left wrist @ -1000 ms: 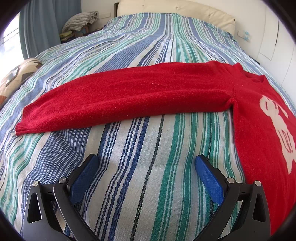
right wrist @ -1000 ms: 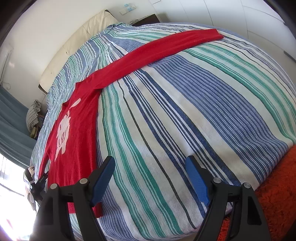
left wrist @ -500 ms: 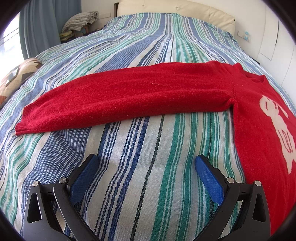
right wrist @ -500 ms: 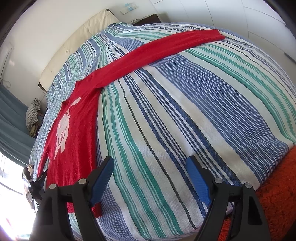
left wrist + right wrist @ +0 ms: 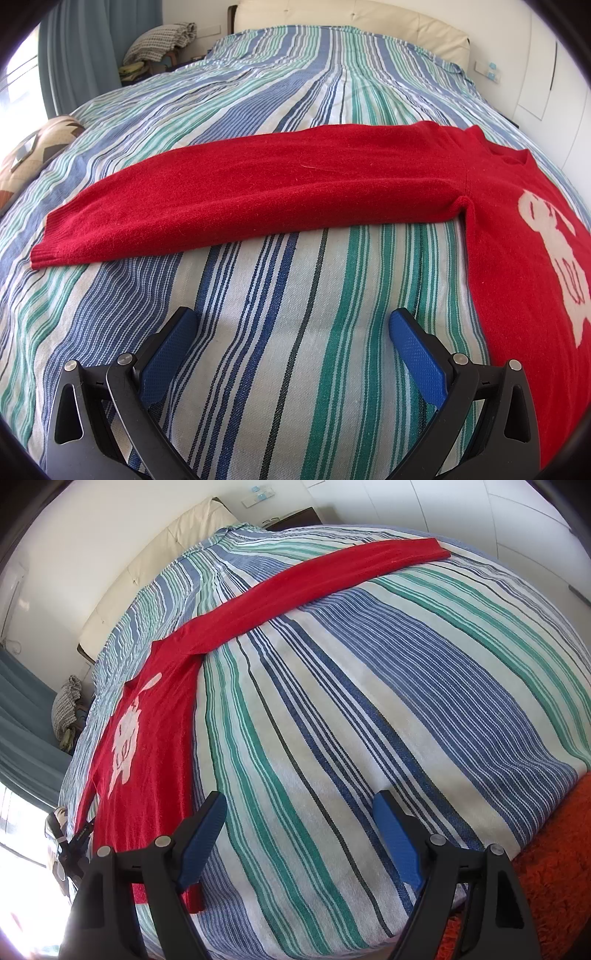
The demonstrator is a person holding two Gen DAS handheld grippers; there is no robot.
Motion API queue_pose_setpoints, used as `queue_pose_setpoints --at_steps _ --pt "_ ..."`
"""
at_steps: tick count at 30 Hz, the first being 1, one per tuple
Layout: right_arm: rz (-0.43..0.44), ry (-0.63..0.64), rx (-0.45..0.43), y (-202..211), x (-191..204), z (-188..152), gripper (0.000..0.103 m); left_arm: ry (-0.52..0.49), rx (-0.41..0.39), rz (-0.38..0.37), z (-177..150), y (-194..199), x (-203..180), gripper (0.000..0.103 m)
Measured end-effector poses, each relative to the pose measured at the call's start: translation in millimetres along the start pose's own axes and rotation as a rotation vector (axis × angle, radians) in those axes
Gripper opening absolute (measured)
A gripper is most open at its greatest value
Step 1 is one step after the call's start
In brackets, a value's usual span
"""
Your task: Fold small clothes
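Note:
A red knit sweater with a white figure on its chest lies flat on the striped bedspread, both sleeves stretched out sideways. In the left wrist view one sleeve runs across the picture, its cuff at the left. My left gripper hovers open over bare bedspread below that sleeve, nothing between its blue pads. In the right wrist view the sweater has its body at the left and its other sleeve reaching to the upper right. My right gripper is open over the stripes beside the hem, holding nothing.
A cream headboard stands at the far end of the bed. A patterned cushion lies at the bed's left edge, with a chair piled with cloth beyond. An orange shaggy rug lies on the floor, lower right in the right wrist view.

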State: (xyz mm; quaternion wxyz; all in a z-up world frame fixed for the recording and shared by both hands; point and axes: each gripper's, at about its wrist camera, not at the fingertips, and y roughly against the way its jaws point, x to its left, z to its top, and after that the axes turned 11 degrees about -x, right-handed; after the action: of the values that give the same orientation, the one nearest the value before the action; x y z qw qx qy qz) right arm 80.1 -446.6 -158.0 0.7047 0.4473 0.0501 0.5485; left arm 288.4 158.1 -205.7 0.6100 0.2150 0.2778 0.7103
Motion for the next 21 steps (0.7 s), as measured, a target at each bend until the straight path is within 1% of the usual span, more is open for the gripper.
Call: queue_pose_setpoints --at_steps 21 --pt "-0.006 0.01 0.002 -1.4 0.3 0.2 0.082 0.0 0.0 0.0 -0.1 0.0 -0.4 0.103"
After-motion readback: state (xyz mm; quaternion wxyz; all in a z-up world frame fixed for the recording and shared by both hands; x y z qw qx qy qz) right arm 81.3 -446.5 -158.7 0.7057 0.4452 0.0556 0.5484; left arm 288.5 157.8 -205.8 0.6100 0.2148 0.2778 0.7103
